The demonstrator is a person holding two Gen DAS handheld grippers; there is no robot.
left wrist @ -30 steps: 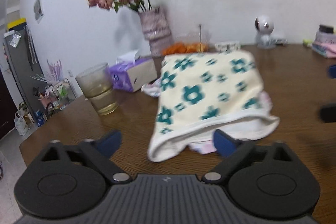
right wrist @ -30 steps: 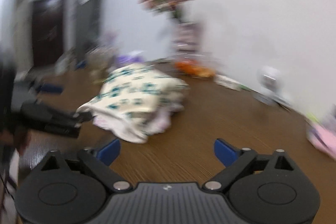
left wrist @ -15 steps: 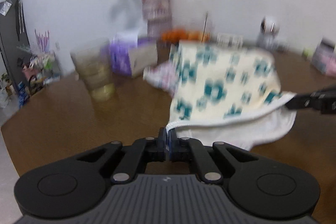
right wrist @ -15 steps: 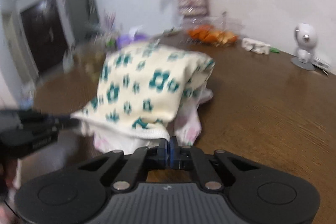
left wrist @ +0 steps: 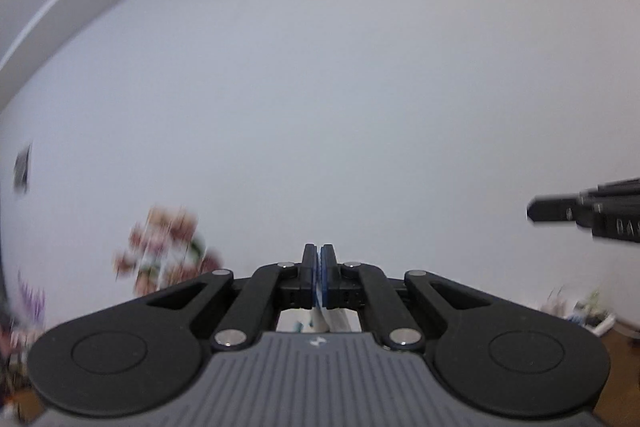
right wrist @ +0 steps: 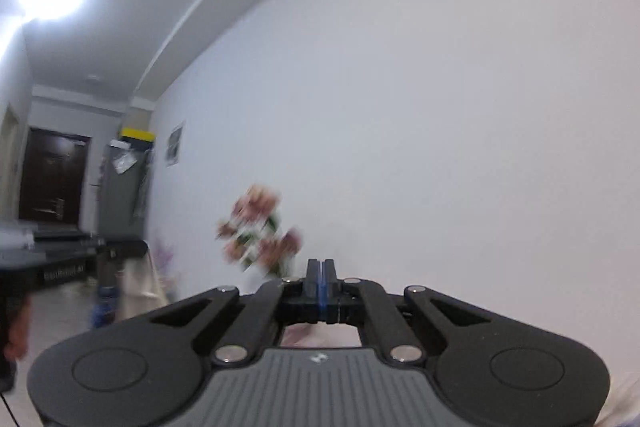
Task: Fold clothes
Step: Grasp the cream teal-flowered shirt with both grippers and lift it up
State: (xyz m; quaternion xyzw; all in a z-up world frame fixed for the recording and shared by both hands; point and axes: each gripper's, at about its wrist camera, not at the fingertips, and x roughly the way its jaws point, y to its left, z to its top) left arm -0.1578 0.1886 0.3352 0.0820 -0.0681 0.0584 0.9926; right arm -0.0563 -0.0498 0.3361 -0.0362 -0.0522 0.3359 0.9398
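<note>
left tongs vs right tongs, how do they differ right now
The left tongs show white cloth beneath them; the right tongs show pinkish cloth. The left tongs face bare wall, flowers off to the side; the right tongs point almost at the flowers. Both are shut on cloth.

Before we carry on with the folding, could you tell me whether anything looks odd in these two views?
Nothing looks damaged or spilled. Both views face the plain white wall, so the table is barely seen; only a sliver of pale cloth shows under the shut left hand-held gripper.
</note>
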